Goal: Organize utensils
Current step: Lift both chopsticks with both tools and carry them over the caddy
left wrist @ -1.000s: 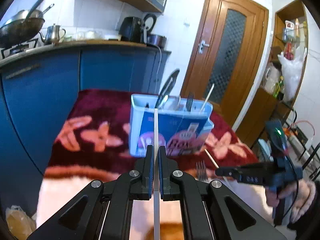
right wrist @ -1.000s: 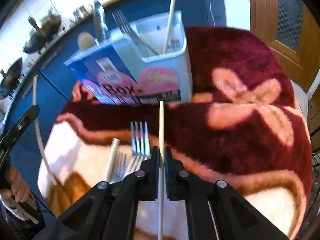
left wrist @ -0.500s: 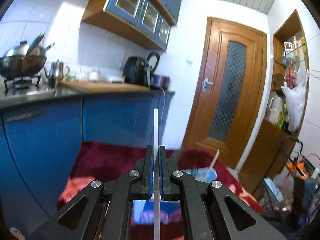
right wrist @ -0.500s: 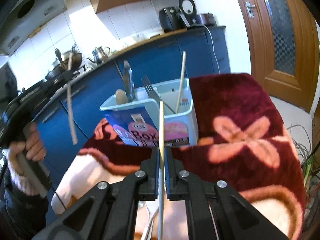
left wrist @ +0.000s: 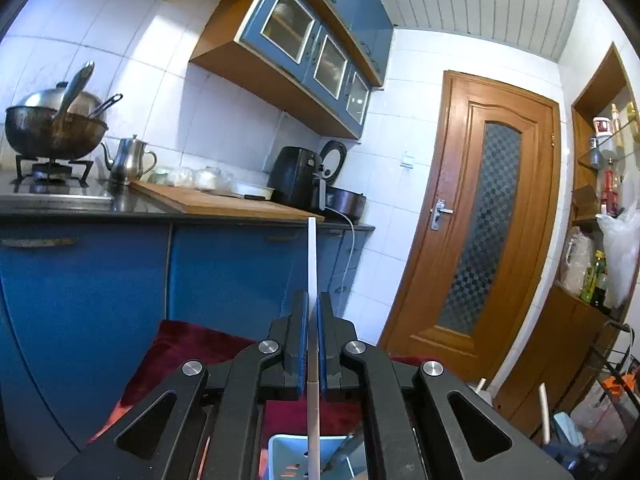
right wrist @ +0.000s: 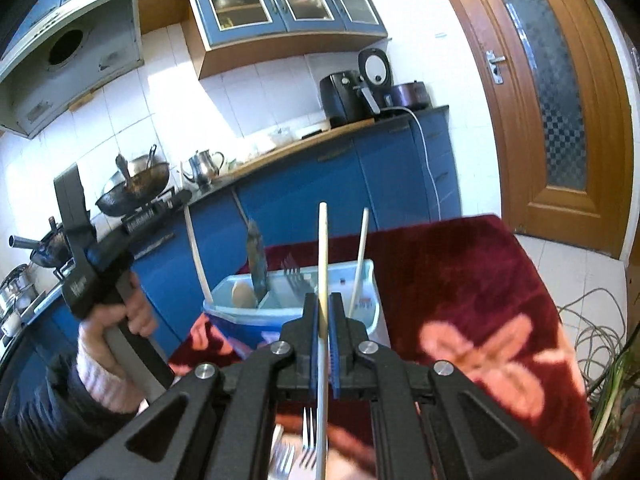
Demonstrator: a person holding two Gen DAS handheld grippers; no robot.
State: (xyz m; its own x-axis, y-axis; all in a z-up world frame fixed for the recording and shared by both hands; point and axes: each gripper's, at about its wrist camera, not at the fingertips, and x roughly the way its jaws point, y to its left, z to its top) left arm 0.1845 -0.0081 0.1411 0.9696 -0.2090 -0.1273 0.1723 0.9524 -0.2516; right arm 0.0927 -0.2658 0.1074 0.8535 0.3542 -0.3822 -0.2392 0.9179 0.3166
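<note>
My left gripper (left wrist: 312,300) is shut on a white chopstick (left wrist: 311,256) and holds it upright above the blue utensil box (left wrist: 288,456). In the right wrist view the same chopstick (right wrist: 196,256) dips into the left end of the box (right wrist: 240,320). My right gripper (right wrist: 325,300) is shut on a pale chopstick (right wrist: 323,248), raised in front of the box. The box holds a knife (right wrist: 256,260), a fork (right wrist: 294,280), a spoon (right wrist: 244,294) and another chopstick (right wrist: 359,256).
Several forks (right wrist: 294,452) lie on the red flowered blanket (right wrist: 460,280) under my right gripper. Blue kitchen cabinets (left wrist: 100,280) with a stove and wok (left wrist: 52,132) stand behind. A wooden door (left wrist: 480,220) is at the right.
Both grippers have tilted up and risen with their chopsticks. The left one has moved over the box, whose lower chopstick end now reaches into it.
</note>
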